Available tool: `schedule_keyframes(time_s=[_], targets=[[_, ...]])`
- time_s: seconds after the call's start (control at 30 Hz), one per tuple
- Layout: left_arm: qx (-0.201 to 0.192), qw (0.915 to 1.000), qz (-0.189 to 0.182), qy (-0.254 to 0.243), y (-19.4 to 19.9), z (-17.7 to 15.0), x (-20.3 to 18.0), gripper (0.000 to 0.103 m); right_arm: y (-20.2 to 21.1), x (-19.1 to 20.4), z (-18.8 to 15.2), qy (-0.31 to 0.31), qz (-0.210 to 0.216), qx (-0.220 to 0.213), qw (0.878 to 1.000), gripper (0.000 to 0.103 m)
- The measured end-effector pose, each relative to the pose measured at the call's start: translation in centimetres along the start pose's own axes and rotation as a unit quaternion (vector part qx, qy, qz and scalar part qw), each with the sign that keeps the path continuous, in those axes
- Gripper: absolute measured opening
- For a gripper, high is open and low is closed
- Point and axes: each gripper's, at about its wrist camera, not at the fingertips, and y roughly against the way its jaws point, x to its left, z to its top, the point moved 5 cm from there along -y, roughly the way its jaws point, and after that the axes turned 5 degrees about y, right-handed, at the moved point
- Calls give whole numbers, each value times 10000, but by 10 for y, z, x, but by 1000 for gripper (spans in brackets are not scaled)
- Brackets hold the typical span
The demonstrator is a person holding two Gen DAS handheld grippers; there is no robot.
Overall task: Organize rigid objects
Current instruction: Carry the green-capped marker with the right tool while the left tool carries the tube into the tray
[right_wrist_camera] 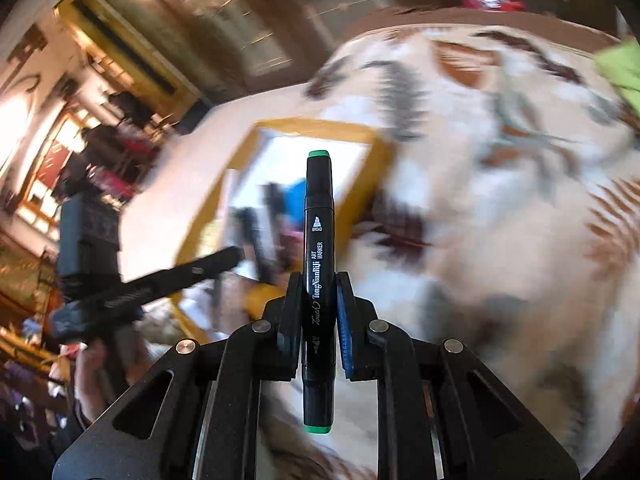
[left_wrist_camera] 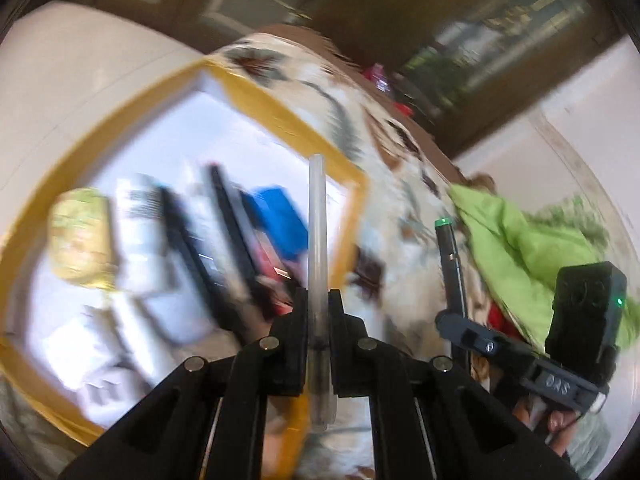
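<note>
Two pens are in my jaws: the left gripper [left_wrist_camera: 318, 308] is clamped on a clear pen [left_wrist_camera: 318, 240], the right gripper [right_wrist_camera: 318, 300] on a black marker [right_wrist_camera: 318, 260] with green ends. Ahead at 11 o'clock sits the yellow-rimmed tray [left_wrist_camera: 260, 96] on the patterned bed [left_wrist_camera: 400, 200], already holding boxes and dark pens. I judge it best to lower each pen flat beside those, parallel, one at a time. Only the right view reads the marker's label; only the left shows the tray's contents.
</note>
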Motion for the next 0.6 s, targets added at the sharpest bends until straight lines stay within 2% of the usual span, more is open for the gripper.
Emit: schedule_keyframes(time_s=[0.07,0.13,0.23,0.43,0.6], targets=[[-16,9998,73,182,4,8,19,7,-21,15,11,21,104,114,9999,15],[7,9993,-3,375,0,10,29,7,-43,27,14,18,176,221,9996,15],[175,9988,60,446,-12,10,35,7,-69,40,13,-88,235,334,9991,15],[135,9984,144,521,-24,23,43,7,-102,56,24,255,-65,495,9984,15],[213,9980,216,553,-35,36,51,7,-122,45,49,208,-217,442,9986,15]])
